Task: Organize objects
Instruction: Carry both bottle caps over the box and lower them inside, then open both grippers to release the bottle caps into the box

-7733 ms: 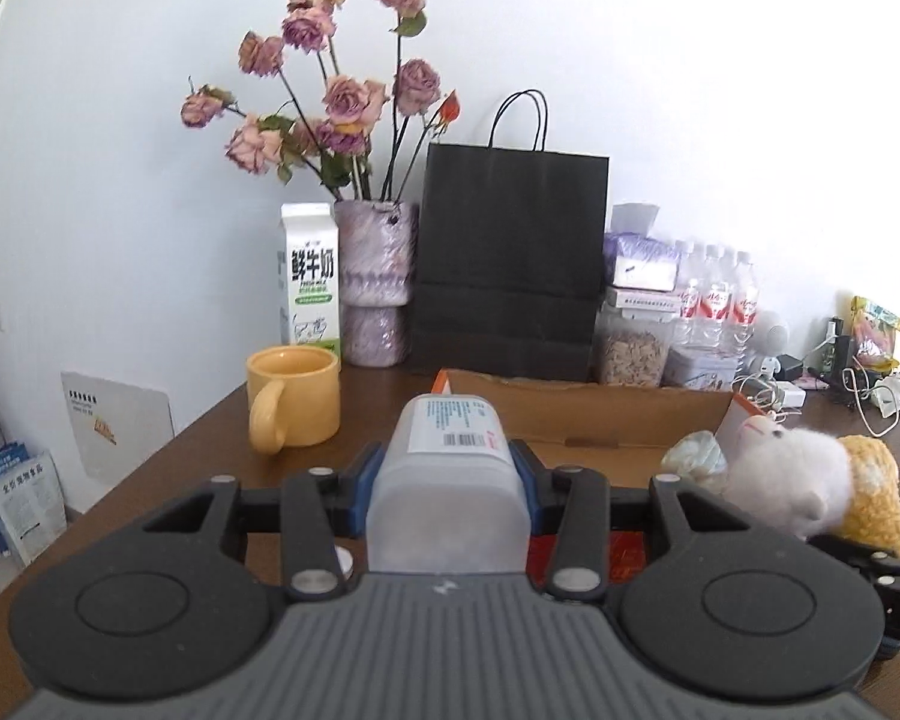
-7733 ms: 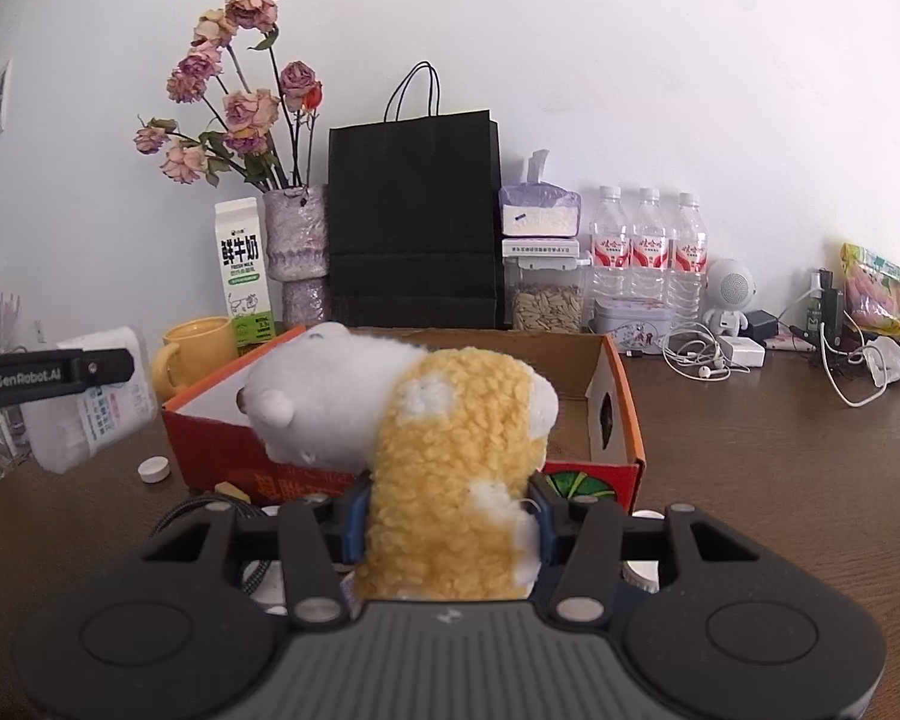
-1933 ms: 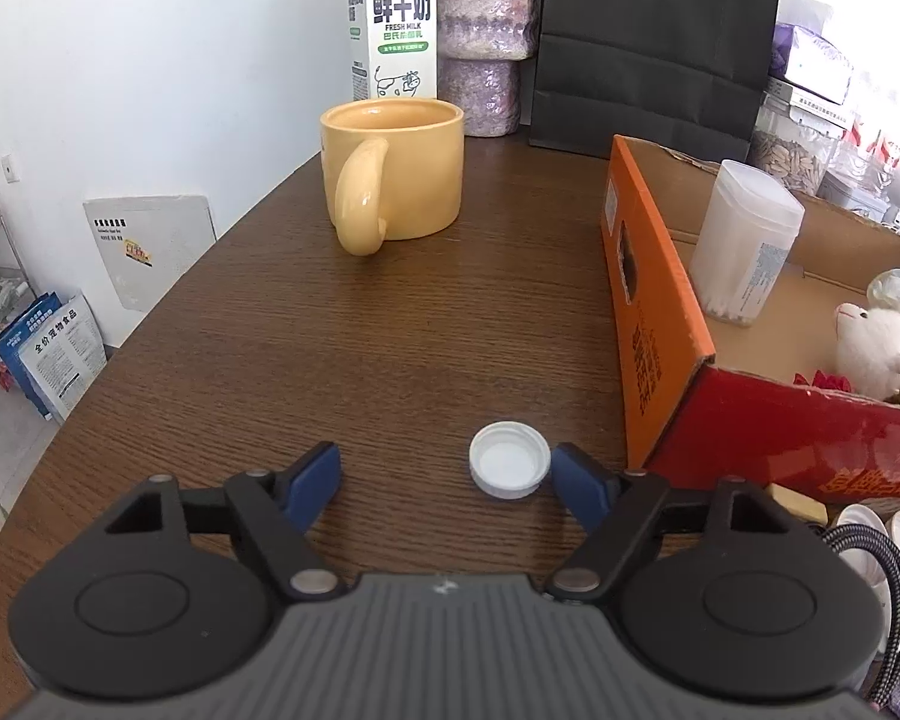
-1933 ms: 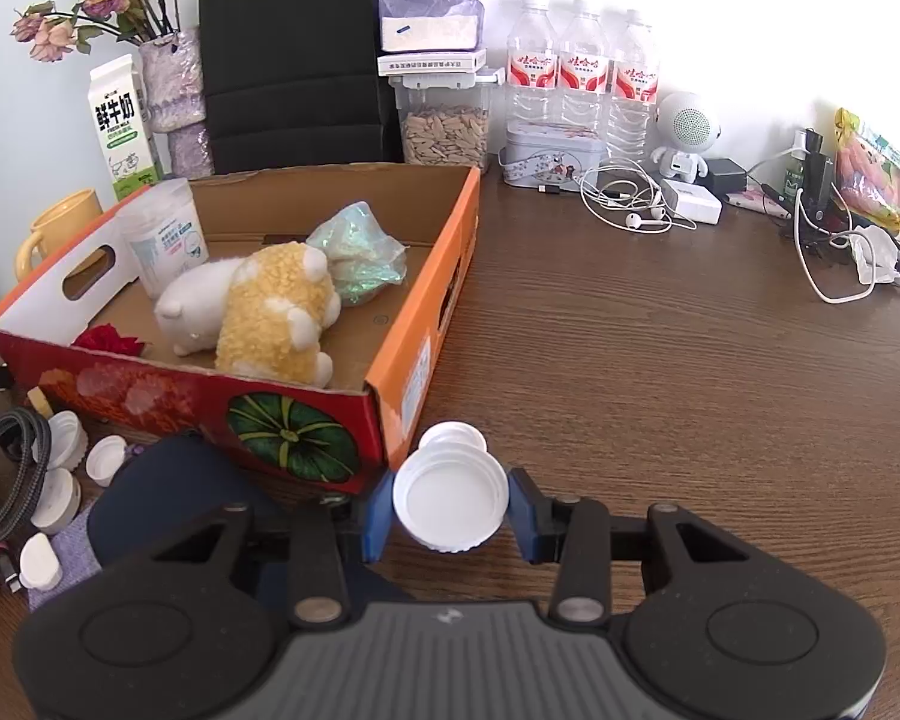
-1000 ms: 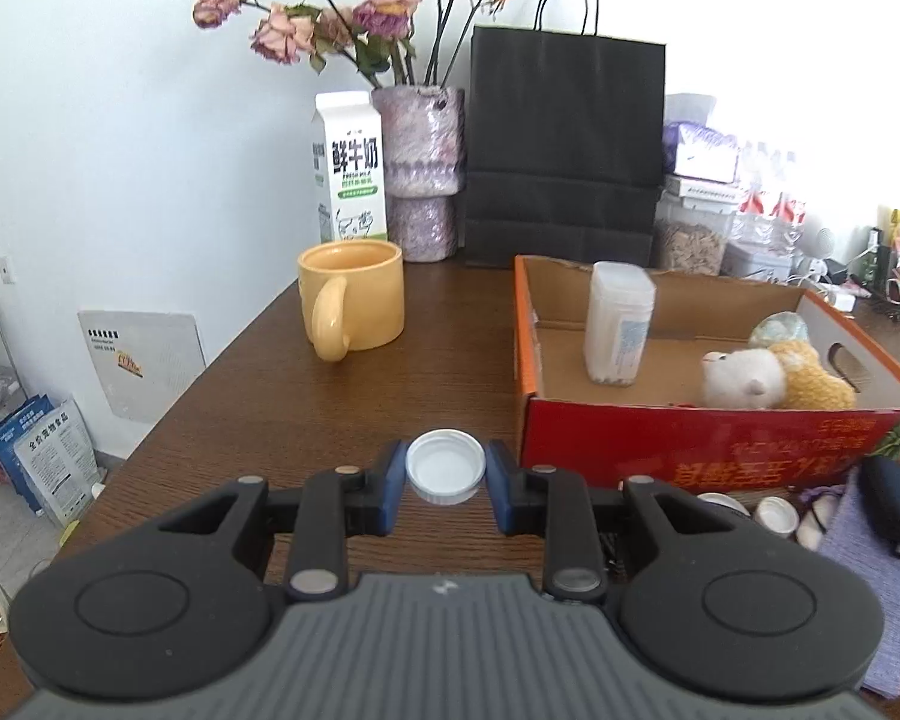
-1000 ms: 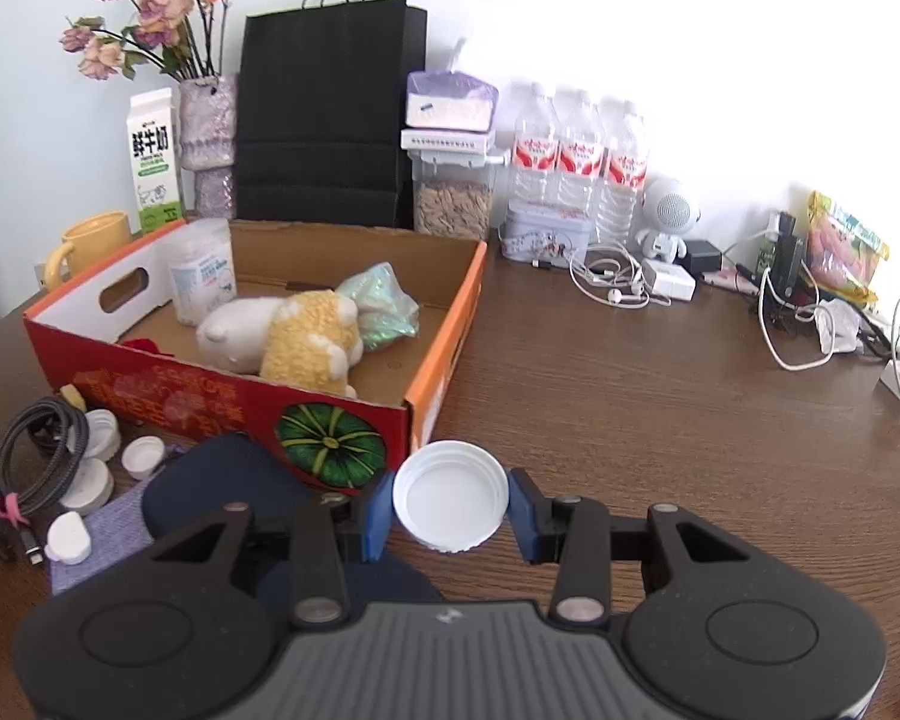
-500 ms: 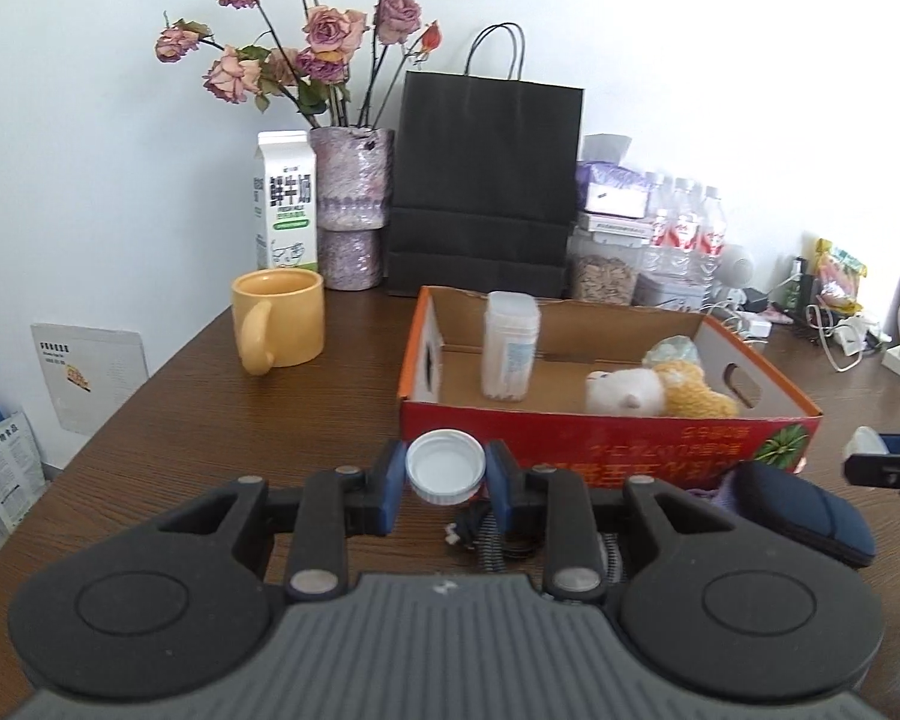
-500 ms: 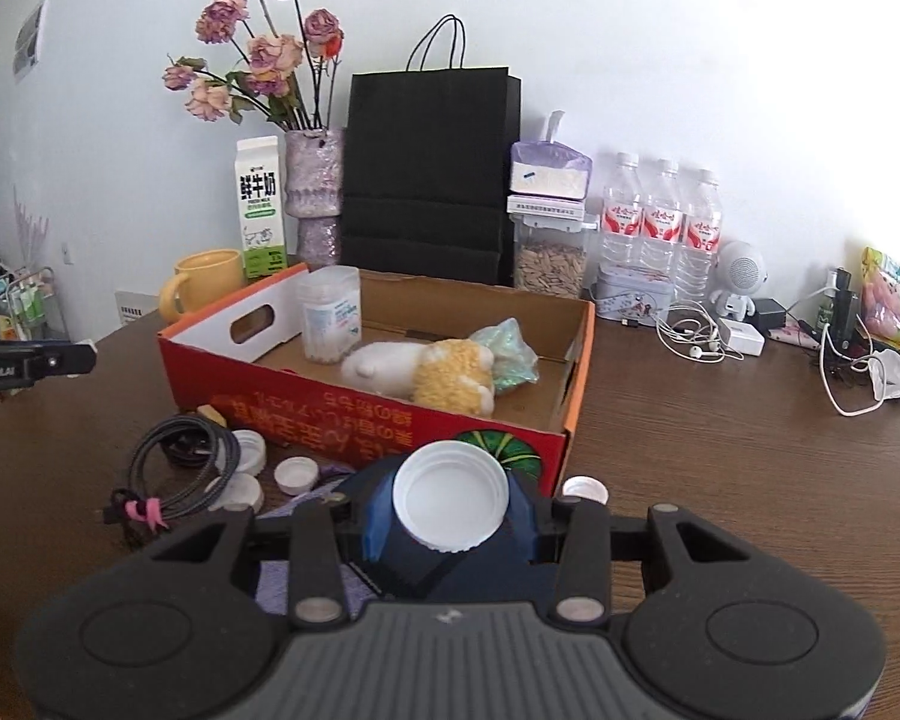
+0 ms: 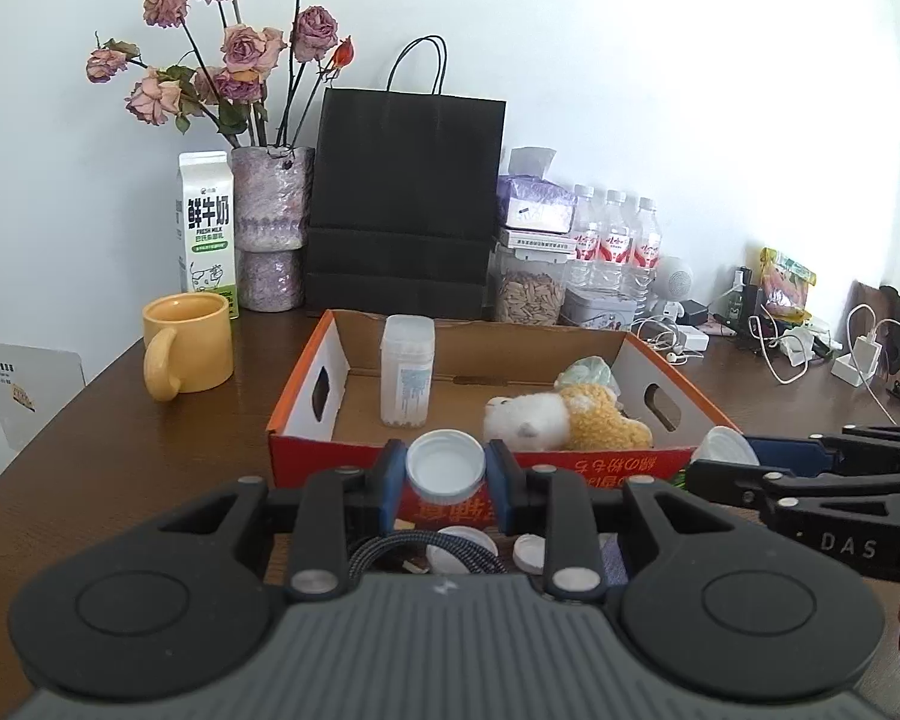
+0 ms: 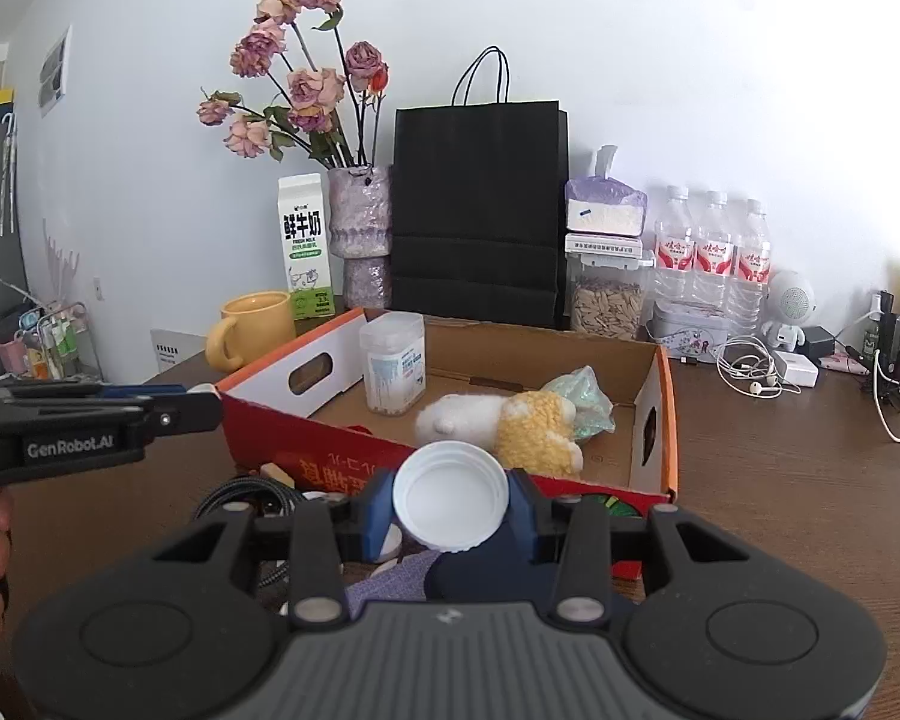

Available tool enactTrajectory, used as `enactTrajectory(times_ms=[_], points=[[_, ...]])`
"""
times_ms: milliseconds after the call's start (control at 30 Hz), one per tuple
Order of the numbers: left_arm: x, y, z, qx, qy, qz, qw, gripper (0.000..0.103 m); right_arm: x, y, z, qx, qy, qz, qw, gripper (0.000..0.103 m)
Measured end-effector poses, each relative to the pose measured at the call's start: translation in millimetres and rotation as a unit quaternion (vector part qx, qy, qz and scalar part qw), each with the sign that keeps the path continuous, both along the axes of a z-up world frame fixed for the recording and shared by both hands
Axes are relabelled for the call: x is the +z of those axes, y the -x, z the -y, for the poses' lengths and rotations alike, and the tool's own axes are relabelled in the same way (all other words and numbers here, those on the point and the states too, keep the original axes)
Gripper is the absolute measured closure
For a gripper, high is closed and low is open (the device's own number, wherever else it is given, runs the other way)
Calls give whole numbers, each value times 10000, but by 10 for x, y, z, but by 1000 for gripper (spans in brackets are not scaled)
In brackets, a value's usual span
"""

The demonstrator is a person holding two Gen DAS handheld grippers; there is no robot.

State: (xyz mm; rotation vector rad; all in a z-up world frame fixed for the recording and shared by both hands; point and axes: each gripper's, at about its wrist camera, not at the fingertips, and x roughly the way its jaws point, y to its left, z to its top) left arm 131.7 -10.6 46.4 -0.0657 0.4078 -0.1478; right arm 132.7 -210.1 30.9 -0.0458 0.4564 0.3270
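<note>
My left gripper [image 9: 445, 473] is shut on a small white bottle cap [image 9: 445, 471], held in the air before the near wall of the orange cardboard box [image 9: 306, 366]. The right gripper [image 10: 450, 504] is shut on a larger white cap [image 10: 450, 504], also raised before the box [image 10: 666, 420]. It shows at the right of the left wrist view as the right gripper [image 9: 744, 468] with its cap [image 9: 723, 449]. Inside the box stand a clear plastic jar [image 9: 407, 369], a white and yellow plush toy [image 9: 564, 414] and a crumpled greenish bag [image 10: 579, 396].
Loose white caps [image 9: 459, 549], a coiled black cable [image 10: 240, 495] and a dark blue pouch [image 10: 480, 576] lie on the table before the box. Behind stand a yellow mug [image 9: 187, 342], milk carton [image 9: 206, 228], flower vase [image 9: 270, 228], black paper bag [image 9: 405, 204], water bottles [image 10: 714, 258] and tangled cables [image 10: 750, 369].
Both grippers have drawn back from the box and risen a little with their caps still held. The right gripper has come into the left wrist view at the right.
</note>
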Motion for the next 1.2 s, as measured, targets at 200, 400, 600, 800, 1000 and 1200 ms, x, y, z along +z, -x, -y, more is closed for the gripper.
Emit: enactTrajectory(times_ms=[200,400,600,800,1000,1200], points=[[34,-166,172,-26,-21,69,10000,74,12,-163,-129,-72,48,59,9999,64],[38,-314,212,114,28,129,9998,74,16,-329,-231,-139,98,120,9998,64],[87,-548,189,304,114,161,9993,74,58,-562,-302,-234,80,195,9995,64],[208,-858,198,452,134,277,9985,74,121,-930,-381,-389,109,228,9989,64],[236,-1261,202,633,190,199,9976,74,92,-1337,-447,-570,32,140,9983,64],[85,-1564,171,738,156,-95,9971,74,-36,-1613,-439,-812,10,-40,9967,64]])
